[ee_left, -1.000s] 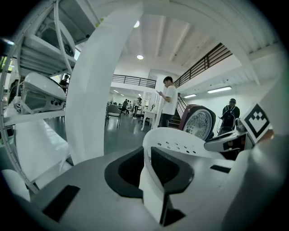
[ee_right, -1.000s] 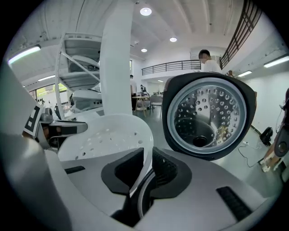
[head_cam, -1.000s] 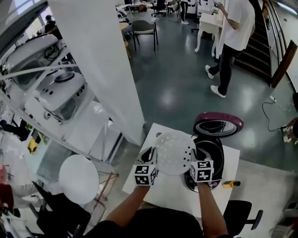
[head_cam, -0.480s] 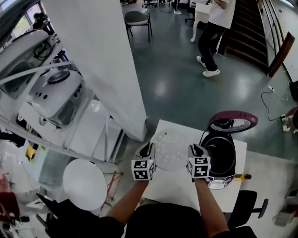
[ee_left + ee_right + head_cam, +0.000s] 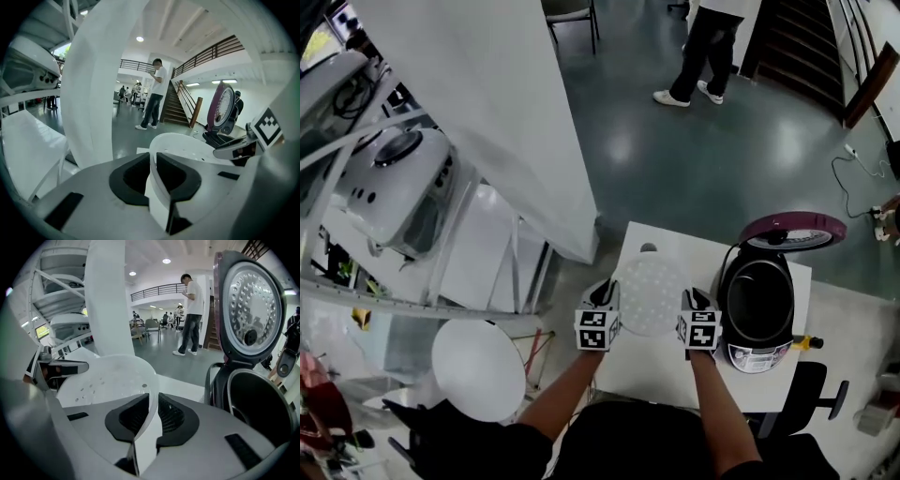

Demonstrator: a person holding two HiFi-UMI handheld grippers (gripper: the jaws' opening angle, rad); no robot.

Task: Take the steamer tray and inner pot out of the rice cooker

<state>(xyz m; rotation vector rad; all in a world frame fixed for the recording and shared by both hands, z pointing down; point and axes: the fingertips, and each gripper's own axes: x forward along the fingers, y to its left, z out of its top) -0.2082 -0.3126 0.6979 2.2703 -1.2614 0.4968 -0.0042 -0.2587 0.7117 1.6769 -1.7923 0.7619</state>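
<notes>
head view: steamer tray out of the cooker, carried by both rims

the steamer tray [image 5: 649,295], a white perforated disc, hangs between the two grippers over the white table [image 5: 649,380], beside the rice cooker [image 5: 757,349] and clear of its mouth. the left gripper [image 5: 605,291] pinches the tray's left rim and the right gripper [image 5: 695,302] pinches the opposite rim. each gripper view shows the dark pads closed on the thin white edge, with the rim running up between them. a grip on two opposite sides probably keeps the shallow, light tray level and stops it swinging. the cooker's maroon lid [image 5: 794,231] stands tipped back, so the opening is free. the dark inner pot [image 5: 759,292] appears to sit inside it, untouched. judging from this, the tray step is nearly done: it needs only a bare spot on the table, and there is room under it. the pot comes after. a person walks on the floor well beyond the table.
</notes>
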